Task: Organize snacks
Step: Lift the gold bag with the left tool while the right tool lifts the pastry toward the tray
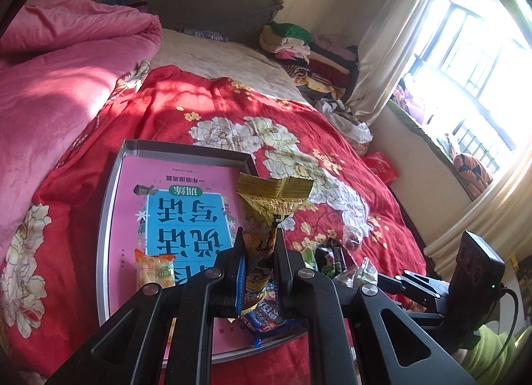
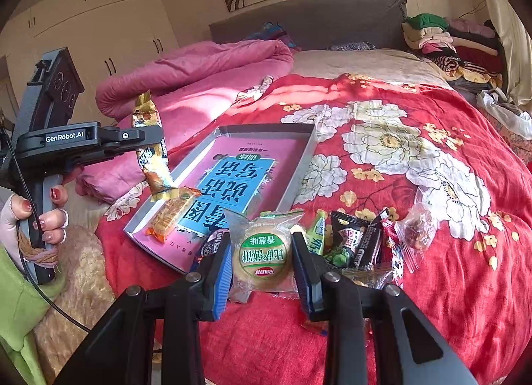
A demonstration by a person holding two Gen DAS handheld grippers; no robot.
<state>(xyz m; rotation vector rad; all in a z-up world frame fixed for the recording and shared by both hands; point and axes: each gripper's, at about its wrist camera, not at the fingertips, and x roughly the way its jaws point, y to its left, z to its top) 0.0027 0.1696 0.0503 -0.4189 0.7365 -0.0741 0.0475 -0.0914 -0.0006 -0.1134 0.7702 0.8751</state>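
Note:
My left gripper point(image 1: 258, 245) is shut on a long gold snack packet point(image 1: 266, 205) and holds it above the grey tray point(image 1: 109, 192); it also shows in the right wrist view point(image 2: 151, 148). The tray holds a pink and blue book point(image 2: 232, 178), an orange cracker packet point(image 2: 171, 213) and a blue snack point(image 1: 266, 318). My right gripper point(image 2: 261, 252) has its jaws on either side of a round cake in a clear green-labelled wrapper point(image 2: 262, 253). A pile of small snacks point(image 2: 362, 245) lies on the red quilt to its right.
The red flowered quilt point(image 2: 415, 158) covers the bed. A pink blanket point(image 2: 206, 75) is heaped at the left. Folded clothes point(image 2: 449, 42) are stacked by the headboard. A window and sill point(image 1: 465, 85) are at the right in the left wrist view.

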